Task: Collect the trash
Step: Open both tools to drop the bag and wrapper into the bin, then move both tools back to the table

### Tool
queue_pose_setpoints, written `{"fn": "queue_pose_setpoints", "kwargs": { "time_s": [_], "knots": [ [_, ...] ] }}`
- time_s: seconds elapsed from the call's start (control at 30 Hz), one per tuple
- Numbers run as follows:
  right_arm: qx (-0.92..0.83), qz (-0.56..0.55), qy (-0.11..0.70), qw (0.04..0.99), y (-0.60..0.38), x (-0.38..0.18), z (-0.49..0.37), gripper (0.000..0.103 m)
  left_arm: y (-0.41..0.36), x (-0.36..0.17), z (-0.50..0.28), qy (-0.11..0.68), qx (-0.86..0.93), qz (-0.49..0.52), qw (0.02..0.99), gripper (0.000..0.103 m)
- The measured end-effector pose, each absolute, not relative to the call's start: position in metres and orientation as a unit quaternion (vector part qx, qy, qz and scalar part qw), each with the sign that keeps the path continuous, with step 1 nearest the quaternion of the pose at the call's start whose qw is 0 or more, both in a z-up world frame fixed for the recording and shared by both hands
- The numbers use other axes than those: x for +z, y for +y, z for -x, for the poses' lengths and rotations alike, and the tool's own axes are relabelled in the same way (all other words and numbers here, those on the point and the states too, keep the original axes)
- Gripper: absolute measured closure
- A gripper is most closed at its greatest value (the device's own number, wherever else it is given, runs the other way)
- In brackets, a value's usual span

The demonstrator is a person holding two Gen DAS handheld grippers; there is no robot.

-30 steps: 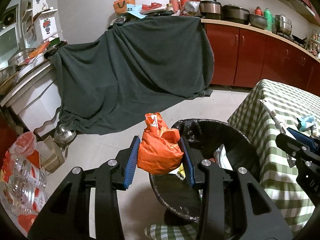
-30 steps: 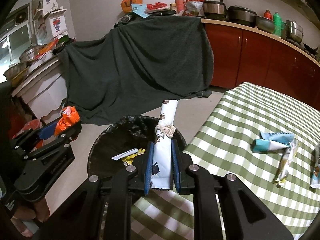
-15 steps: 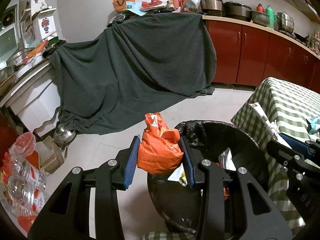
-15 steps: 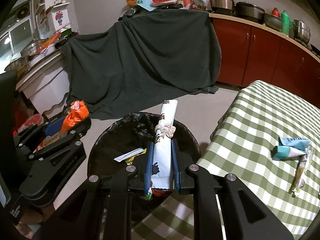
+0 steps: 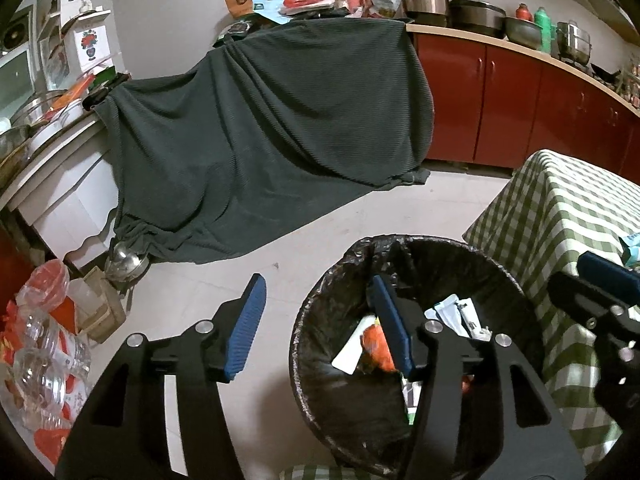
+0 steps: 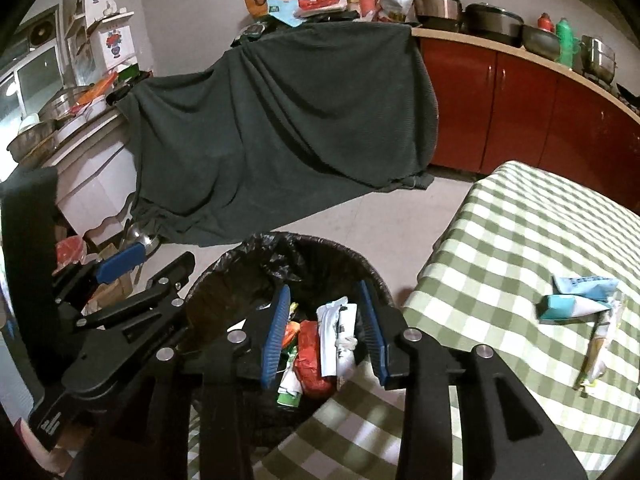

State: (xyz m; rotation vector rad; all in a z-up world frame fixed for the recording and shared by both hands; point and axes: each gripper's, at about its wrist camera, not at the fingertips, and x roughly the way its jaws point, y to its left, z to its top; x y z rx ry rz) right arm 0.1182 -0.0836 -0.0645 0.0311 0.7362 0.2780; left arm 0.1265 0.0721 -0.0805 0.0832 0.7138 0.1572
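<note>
Several wrappers lie in the bin already; both the left gripper and the right gripper are opening, nothing between the jaws, while two packets wait on the table

bin mouth open, table flanking right

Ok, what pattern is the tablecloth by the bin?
Green and white checks on the tablecloth; clearest in the right wrist view.
</note>
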Motion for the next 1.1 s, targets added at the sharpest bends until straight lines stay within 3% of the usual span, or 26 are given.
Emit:
{"fn": "queue_pose_setpoints", "kwargs": {
  "time_s": [0.43, 0.87, 1.1],
  "knots": [
    [0.068, -0.028, 0.332, 0.94, -0.142, -0.048, -0.09, 0.059, 0.04, -0.062, -0.11, 0.334, 0.041, -0.04, 0.941, 0.045],
    [-0.055, -0.052, 0.319, 0.945, -0.248, -0.044, -0.062, 0.055, -0.041, -0.051, -0.096, 0.325, -0.038, -0.065, 0.943, 0.041],
    [-0.123, -0.068, 0.316, 0.938, -0.311, -0.048, -0.054, 0.047, -0.091, -0.051, -0.097, 0.33, -0.078, -0.079, 0.937, 0.04]
  ]
}}
